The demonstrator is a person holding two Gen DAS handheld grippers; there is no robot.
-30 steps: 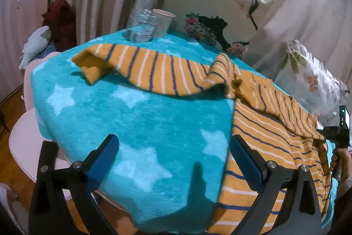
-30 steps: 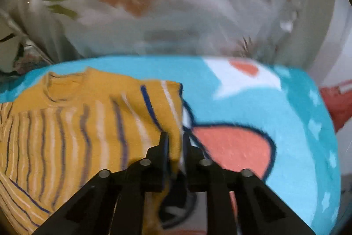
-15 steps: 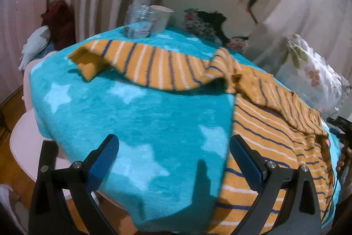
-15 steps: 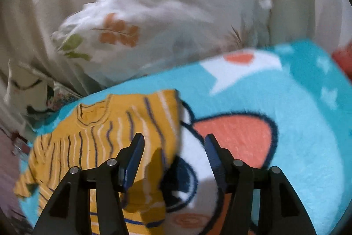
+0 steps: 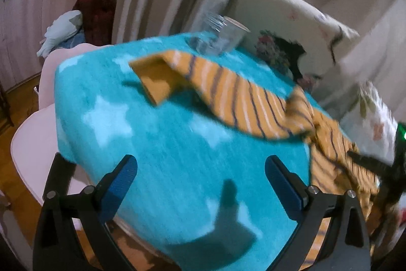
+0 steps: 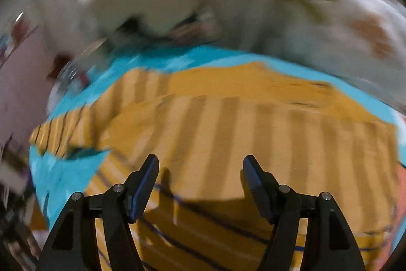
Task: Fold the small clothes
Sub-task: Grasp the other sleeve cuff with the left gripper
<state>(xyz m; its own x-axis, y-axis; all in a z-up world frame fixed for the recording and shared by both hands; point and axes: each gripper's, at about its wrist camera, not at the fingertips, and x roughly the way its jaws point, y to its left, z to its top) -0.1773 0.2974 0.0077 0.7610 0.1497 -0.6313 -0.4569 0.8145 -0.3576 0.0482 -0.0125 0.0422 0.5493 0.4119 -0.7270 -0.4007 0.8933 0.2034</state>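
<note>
Mustard-yellow striped knit jumper [image 6: 228, 133], soft, limp, light: take by sleeve cuff [image 5: 152, 78]; both grippers' jaws wide apart, empty.

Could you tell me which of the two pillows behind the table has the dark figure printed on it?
The larger pillow, standing behind the glass jar. The smaller pillow farther right shows only pale orange and green leaf prints.
</note>
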